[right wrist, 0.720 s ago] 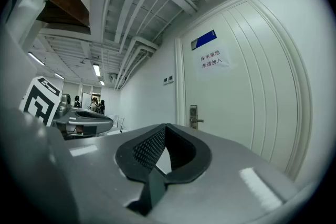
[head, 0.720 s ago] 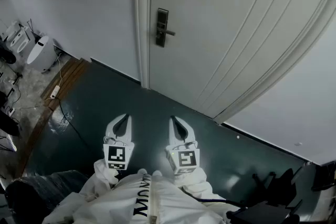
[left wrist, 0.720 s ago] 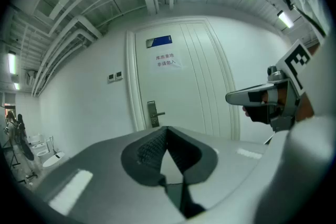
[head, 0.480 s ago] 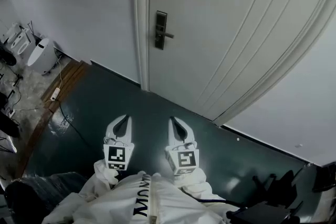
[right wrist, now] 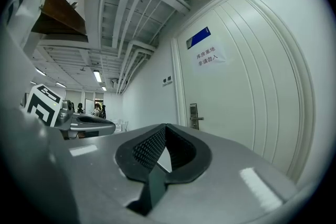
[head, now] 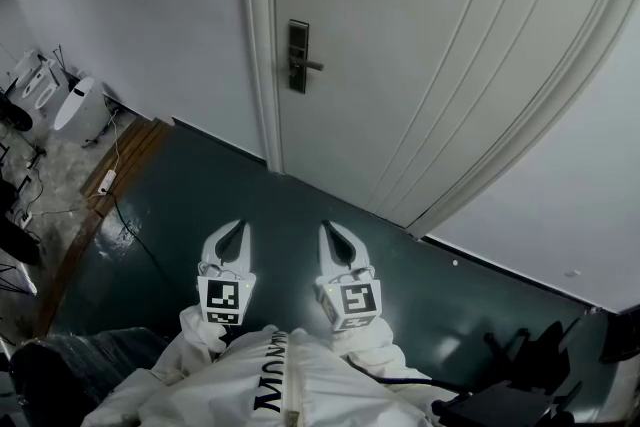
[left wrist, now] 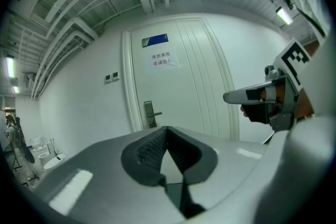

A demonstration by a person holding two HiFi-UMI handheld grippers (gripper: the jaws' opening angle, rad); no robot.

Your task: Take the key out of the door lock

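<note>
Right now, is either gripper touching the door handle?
No: left gripper and right gripper hang above the floor, well short of the door handle.

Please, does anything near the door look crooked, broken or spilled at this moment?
Nothing looks broken or spilled. The paper notice on the door seems slightly crooked, perhaps only from the lens. A power strip lies loose on the floor at the left. No key can be made out at the lock.

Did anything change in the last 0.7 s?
The door lock sits slightly further left in the head view, so the camera likely turned a little. Nothing was gripped or released. The left tongs and right tongs stayed shut and empty, low before the person, far from the lock.
</note>
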